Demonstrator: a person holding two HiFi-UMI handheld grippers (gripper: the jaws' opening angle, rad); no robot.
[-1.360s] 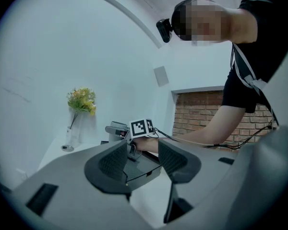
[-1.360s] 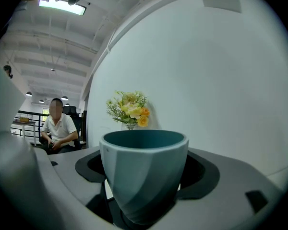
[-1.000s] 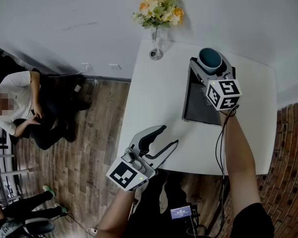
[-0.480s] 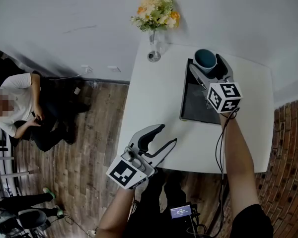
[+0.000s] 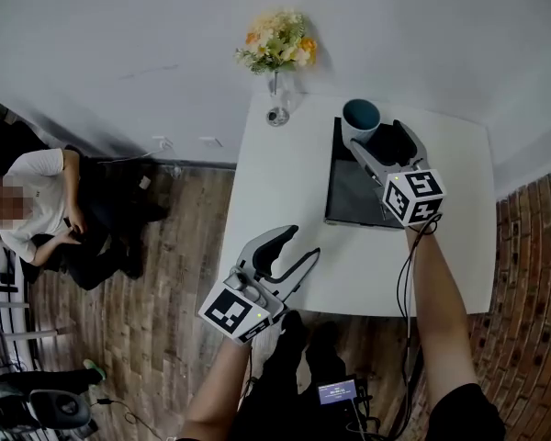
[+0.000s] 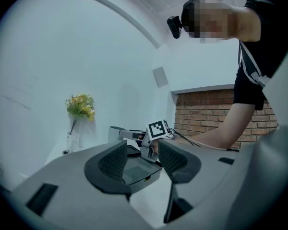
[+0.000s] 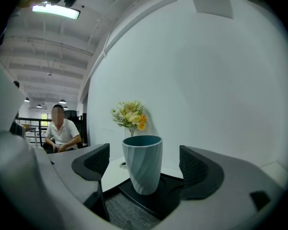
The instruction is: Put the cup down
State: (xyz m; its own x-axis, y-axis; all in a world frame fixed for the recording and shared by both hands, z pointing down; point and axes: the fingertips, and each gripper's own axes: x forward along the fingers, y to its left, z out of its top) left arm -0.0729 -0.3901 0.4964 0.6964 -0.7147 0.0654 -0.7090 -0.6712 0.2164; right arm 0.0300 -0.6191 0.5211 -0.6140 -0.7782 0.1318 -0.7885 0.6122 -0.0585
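Our right gripper's [image 7: 144,165] jaws have just opened, clear of the teal cup [image 7: 143,158] between them; pulling back askew, we could tip it.

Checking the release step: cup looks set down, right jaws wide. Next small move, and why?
Probably pull the right gripper straight back, jaws kept wide. They have just been opening; the cup stands upright on the dark tray, between them with a gap on each side, so nothing holds it.
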